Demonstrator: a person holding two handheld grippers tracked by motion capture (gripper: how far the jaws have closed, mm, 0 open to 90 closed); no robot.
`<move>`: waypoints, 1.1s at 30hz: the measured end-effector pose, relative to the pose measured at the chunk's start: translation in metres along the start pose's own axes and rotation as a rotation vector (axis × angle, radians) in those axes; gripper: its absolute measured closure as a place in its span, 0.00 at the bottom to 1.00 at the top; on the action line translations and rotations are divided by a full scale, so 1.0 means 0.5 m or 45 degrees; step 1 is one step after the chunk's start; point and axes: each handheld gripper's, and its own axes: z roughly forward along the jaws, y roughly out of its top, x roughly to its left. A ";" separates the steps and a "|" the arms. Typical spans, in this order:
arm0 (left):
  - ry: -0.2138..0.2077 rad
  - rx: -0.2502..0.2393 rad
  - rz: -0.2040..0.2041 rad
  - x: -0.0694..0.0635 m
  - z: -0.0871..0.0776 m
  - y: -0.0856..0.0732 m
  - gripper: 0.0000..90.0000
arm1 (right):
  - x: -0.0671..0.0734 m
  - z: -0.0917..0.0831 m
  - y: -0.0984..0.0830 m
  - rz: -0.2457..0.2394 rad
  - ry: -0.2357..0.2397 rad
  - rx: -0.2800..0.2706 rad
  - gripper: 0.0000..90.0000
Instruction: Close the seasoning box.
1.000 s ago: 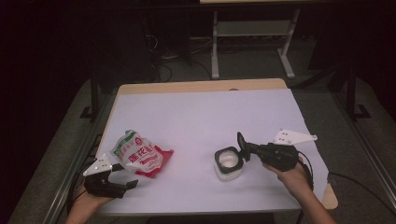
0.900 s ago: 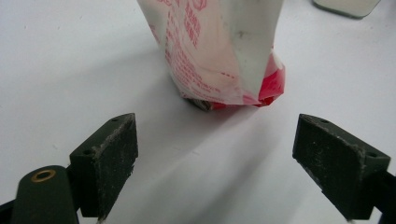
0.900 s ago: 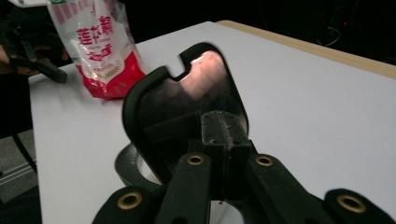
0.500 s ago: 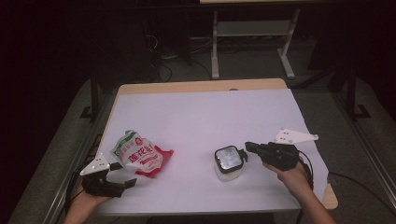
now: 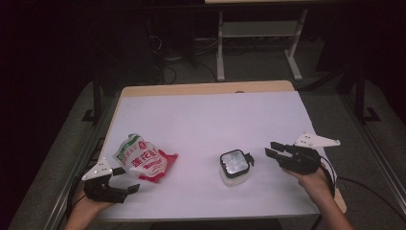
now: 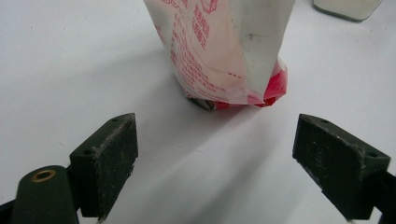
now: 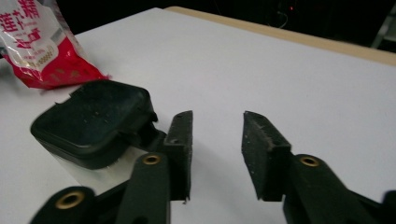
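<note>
Lid now shut on jar; right gripper released, jaws opening.

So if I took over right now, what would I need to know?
Right gripper: jaws have just been opening, nothing between them, a little to the right of the jar.
Left gripper: open, empty, just in front of the bag.
Jar: upright on the table, black lid on, let go.
Bag: red and white, on the table's left side, not gripped.
Done: jar set down.
Left: probably the bag, which the left gripper faces.
</note>
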 end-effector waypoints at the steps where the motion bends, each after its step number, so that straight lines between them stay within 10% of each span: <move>1: 0.001 0.000 -0.001 0.000 0.000 0.000 0.15 | -0.002 0.000 -0.004 0.001 -0.014 0.005 0.65; 15: 0.005 0.007 0.001 0.003 -0.003 -0.004 0.15 | -0.040 0.030 -0.050 0.013 -0.065 0.108 0.30; 33: 0.007 0.001 -0.003 0.003 -0.003 -0.005 0.15 | -0.048 0.057 -0.073 0.011 -0.086 0.166 0.22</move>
